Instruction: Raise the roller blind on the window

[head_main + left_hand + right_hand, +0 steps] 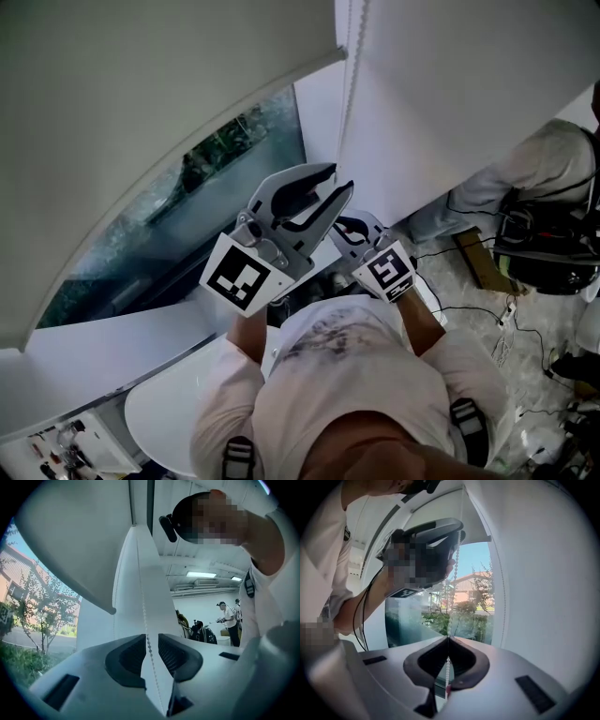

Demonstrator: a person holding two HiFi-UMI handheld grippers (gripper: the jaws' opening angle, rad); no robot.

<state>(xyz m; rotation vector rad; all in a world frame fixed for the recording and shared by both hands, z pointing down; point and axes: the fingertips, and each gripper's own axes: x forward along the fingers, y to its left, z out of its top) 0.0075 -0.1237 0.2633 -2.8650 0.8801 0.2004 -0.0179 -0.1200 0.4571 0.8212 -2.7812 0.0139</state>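
Dim and bluish in the head view, with a grey blind in shade. Much brighter in the 2 gripper views, lit by daylight through the window and by ceiling lamps far back. Bent and round at the edges there, black in the corners. A little blurry on the near jaws, sharp on the chain and trees outside.

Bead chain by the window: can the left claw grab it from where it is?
Probably yes. The bead chain hangs right between the open jaws of the left claw with nothing in the way, so closing should be enough. The right claw grips the same chain lower down.
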